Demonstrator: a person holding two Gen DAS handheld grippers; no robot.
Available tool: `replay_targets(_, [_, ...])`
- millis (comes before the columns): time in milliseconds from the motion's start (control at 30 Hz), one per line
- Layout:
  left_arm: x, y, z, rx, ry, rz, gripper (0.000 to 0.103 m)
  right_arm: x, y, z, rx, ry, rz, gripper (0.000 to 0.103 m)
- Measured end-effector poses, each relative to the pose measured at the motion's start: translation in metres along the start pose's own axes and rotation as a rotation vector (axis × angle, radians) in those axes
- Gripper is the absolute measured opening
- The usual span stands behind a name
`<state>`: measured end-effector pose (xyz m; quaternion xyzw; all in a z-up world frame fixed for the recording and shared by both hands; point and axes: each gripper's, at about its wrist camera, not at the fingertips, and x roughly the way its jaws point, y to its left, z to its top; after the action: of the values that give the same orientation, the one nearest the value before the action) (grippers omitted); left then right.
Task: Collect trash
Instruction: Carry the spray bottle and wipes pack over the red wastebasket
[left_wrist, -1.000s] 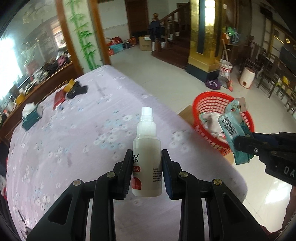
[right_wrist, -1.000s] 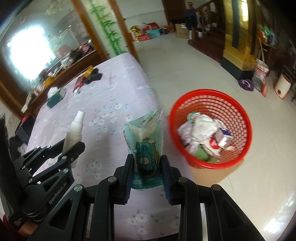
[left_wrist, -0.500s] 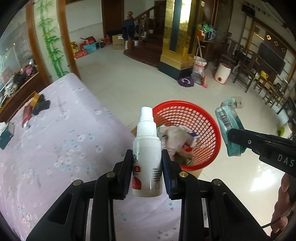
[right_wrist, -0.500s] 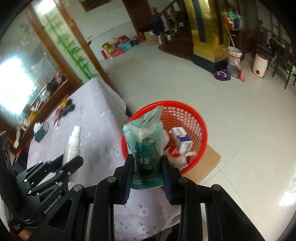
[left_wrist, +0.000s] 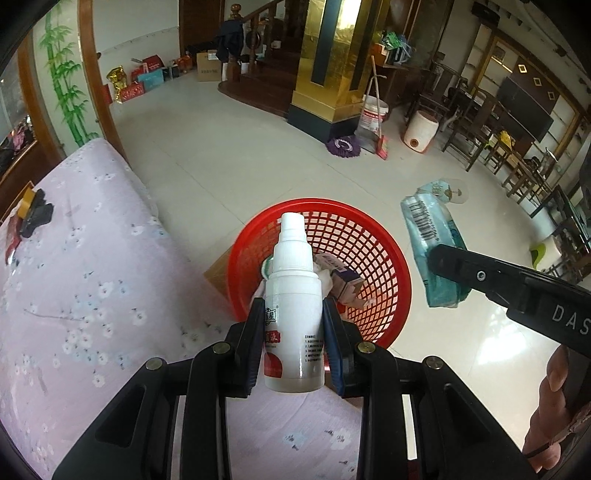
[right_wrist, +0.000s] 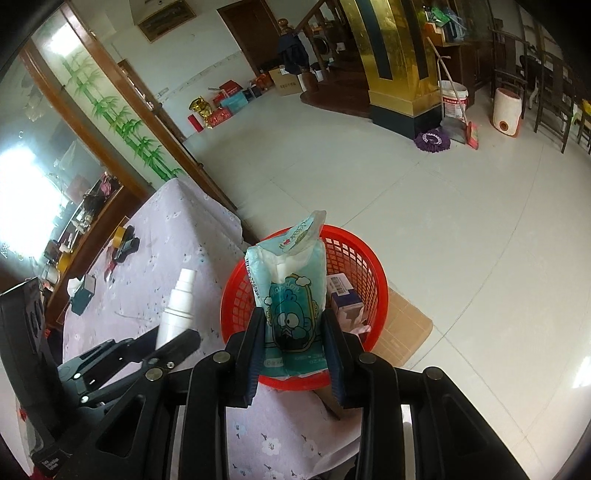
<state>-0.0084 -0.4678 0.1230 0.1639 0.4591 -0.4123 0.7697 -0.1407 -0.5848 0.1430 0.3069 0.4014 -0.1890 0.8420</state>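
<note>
Over the red basket (left_wrist: 369, 236): left gripper (left_wrist: 293, 345) clamped on the white spray bottle (left_wrist: 293, 306), rigid, light, gripped mid-body. Right gripper (right_wrist: 293, 345) pinches the tissue pack (right_wrist: 291, 295) (soft, squashy, likely slippery film), held low.

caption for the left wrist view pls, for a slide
Left gripper holds a white spray bottle above the red basket.
</note>
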Motion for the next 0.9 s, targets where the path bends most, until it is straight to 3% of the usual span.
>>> replay_targets(900, [0.047,-0.024,0.0,0.064,0.019,0.07,0.029,0.056,-0.018,0.022,-0.002,0.115,-0.011,0.035])
